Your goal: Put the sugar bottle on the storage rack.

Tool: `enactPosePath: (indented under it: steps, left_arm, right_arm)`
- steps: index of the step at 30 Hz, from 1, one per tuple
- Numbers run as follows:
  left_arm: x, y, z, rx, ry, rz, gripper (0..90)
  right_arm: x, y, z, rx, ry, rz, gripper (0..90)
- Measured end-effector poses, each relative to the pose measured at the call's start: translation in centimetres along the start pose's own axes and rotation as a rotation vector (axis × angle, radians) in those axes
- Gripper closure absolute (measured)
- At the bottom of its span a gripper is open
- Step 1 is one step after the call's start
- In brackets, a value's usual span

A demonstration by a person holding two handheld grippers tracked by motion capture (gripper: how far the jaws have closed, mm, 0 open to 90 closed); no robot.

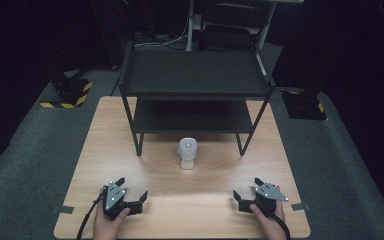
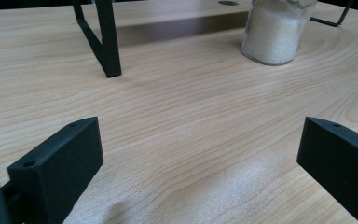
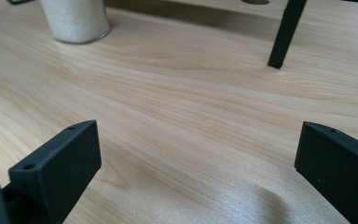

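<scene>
Clear jar (image 1: 187, 153) of white grains, upright on table, just in front of black shelf (image 1: 195, 95), centered.

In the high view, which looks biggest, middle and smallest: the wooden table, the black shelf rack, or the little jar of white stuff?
1. Wooden table, the largest.
2. Black shelf rack, though it stands taller and nearer the camera, which may flatter it.
3. Jar, clearly the smallest.

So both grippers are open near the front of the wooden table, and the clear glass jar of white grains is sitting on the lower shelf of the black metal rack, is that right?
Not quite. The clear glass jar of white grains stands on the wooden table itself, in front of the black metal rack, not on its lower shelf; the high view shows this. Left gripper and right gripper are open near the front.
</scene>
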State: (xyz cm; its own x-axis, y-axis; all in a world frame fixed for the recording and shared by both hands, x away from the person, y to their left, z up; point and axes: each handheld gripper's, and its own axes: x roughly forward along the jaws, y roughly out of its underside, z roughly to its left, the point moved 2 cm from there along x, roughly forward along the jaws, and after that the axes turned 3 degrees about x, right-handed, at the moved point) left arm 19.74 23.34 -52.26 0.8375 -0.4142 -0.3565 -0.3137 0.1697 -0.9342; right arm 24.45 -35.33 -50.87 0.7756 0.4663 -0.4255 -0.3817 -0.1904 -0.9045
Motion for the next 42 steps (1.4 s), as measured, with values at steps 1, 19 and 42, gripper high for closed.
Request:
enactPosePath:
  steps: [1,19,42]
  left_arm:
    - [0.0,0.0,0.0,0.001,-0.001,0.0,0.5]
    - [-0.1,0.0,-0.2,0.006,-0.003,0.001,0.5]
    - [0.0,-4.9,-2.4,0.026,-0.043,-0.166,0.5]
  right_arm:
    - [0.0,0.0,-0.1,0.007,-0.003,0.0,0.1]
    - [0.1,0.0,-0.4,-0.001,-0.02,0.002,0.2]
    - [0.0,0.1,-0.4,-0.008,-0.03,-0.009,0.1]
